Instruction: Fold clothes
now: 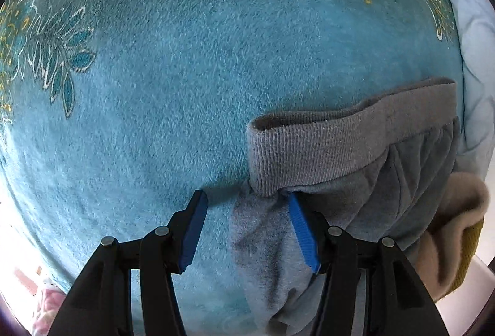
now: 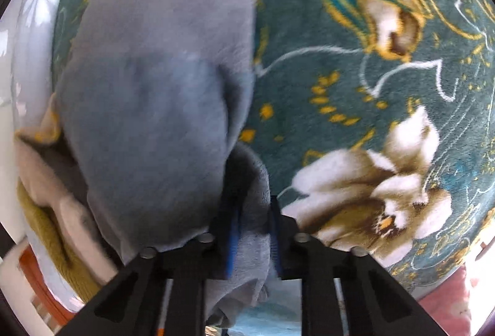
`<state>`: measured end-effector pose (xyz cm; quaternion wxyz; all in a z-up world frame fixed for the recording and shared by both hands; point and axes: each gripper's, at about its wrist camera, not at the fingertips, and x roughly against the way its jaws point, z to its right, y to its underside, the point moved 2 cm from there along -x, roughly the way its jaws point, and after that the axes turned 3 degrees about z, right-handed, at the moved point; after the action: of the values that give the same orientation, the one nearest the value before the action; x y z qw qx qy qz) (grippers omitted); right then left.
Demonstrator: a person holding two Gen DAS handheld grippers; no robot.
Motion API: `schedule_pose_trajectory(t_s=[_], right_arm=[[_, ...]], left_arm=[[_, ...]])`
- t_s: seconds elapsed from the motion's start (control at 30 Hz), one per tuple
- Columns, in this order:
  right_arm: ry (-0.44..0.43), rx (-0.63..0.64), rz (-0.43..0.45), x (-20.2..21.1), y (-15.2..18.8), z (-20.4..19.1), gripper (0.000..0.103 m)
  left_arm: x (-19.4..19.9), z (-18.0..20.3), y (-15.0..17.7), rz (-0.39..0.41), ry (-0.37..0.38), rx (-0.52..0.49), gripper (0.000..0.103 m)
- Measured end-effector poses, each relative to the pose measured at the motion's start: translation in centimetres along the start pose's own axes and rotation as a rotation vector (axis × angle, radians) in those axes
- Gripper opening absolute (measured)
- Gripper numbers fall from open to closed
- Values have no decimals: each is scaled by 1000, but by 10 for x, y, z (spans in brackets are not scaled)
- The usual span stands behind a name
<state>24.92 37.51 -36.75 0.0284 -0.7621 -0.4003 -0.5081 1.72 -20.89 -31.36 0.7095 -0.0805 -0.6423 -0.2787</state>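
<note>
My left gripper (image 1: 246, 209) stands open beside the grey garment (image 1: 334, 181) lying on the teal floral blanket (image 1: 185, 57), while my right gripper (image 2: 254, 230) is clamped on its bunched fabric.

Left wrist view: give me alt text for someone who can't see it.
The open left gripper hovers over a grey garment with a ribbed waistband, lying on a teal floral blanket. Its right blue pad is at the fabric; nothing is gripped.

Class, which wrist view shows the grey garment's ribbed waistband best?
The left wrist view: the ribbed waistband lies sharp and unobstructed on the teal blanket. The right wrist view shows only blurred grey cloth, no ribbing visible.
</note>
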Motion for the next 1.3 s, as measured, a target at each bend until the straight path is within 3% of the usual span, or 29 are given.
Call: schedule_pose_trajectory(t_s=[0.17, 0.23, 0.27, 0.43, 0.6, 0.7, 0.87, 1.0, 1.07, 1.13, 1.3], right_arm=[[-56, 25, 15, 16, 14, -14, 6], [-87, 38, 21, 26, 21, -19, 6], [-99, 49, 24, 31, 25, -22, 6], [-131, 108, 62, 63, 49, -32, 6], [-189, 133, 108, 99, 71, -25, 5], [-254, 152, 135, 126, 61, -11, 5], [-364, 243, 228, 202, 57, -8, 5], [-410, 401, 354, 270, 74, -6, 5], [-426, 469, 410, 295, 84, 0, 5], [-389, 485, 405, 290, 87, 20, 5], [-193, 265, 130, 168, 72, 100, 5]], left_arm=[[-1, 0, 3, -32, 83, 57, 31], [-2, 3, 5, -50, 85, 61, 17], [-2, 4, 6, -51, 71, 54, 3], [24, 26, 14, 1, 16, -52, 1], [66, 57, 42, 23, 40, -297, 1], [82, 68, 67, 8, 49, -418, 1], [99, 80, 105, -2, 92, -478, 1], [132, 83, 143, 60, 129, -546, 1], [157, 60, 145, 118, 129, -590, 1], [173, 46, 128, 170, 88, -588, 1], [162, -24, 91, 202, -153, -473, 1]])
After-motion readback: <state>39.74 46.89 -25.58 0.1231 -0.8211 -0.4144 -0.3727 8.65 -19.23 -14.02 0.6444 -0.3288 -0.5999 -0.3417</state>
